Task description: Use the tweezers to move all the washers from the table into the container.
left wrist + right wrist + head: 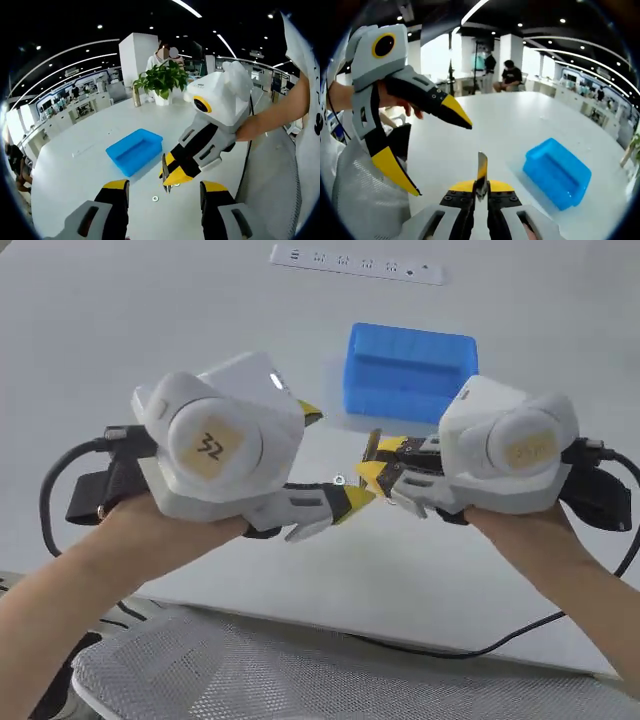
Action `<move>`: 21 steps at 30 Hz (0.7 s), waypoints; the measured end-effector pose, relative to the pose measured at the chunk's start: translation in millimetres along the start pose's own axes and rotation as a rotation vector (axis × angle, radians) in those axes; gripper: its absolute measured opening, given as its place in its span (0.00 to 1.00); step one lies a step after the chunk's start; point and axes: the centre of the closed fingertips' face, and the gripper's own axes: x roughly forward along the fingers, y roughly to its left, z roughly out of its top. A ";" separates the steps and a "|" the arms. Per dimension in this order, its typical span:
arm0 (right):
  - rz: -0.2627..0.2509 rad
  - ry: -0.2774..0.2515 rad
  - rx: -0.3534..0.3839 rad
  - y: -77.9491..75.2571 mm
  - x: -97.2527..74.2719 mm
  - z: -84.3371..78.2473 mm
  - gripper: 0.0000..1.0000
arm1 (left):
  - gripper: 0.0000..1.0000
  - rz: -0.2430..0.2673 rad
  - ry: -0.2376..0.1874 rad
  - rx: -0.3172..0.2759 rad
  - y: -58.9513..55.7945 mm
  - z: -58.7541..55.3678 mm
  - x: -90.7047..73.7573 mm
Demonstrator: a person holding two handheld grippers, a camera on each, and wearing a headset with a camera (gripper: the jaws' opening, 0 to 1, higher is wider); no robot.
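A blue container point(410, 372) stands on the white table point(150, 310) beyond both grippers. My left gripper point(333, 456) is open, its yellow-tipped jaws spread wide with nothing between them. Facing it, my right gripper point(378, 468) is shut on slim metal tweezers point(481, 172), which point forward from its closed jaws. In the left gripper view the tweezers point(165, 172) hang just above the table, close to a small washer point(155, 199). That washer point(340, 480) lies on the table between the two grippers' tips. The container point(557, 172) sits to the right in the right gripper view.
A white power strip point(358, 264) lies at the far edge of the table. A black cable point(450, 645) runs along the near edge, above a grey mesh chair point(300, 670). A potted plant point(162, 80) and people stand in the background.
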 end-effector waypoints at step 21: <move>0.051 0.014 0.071 -4.9 33.6 -0.6 0.04 | 0.95 0.178 -0.014 -0.143 -1.0 -32.3 -14.2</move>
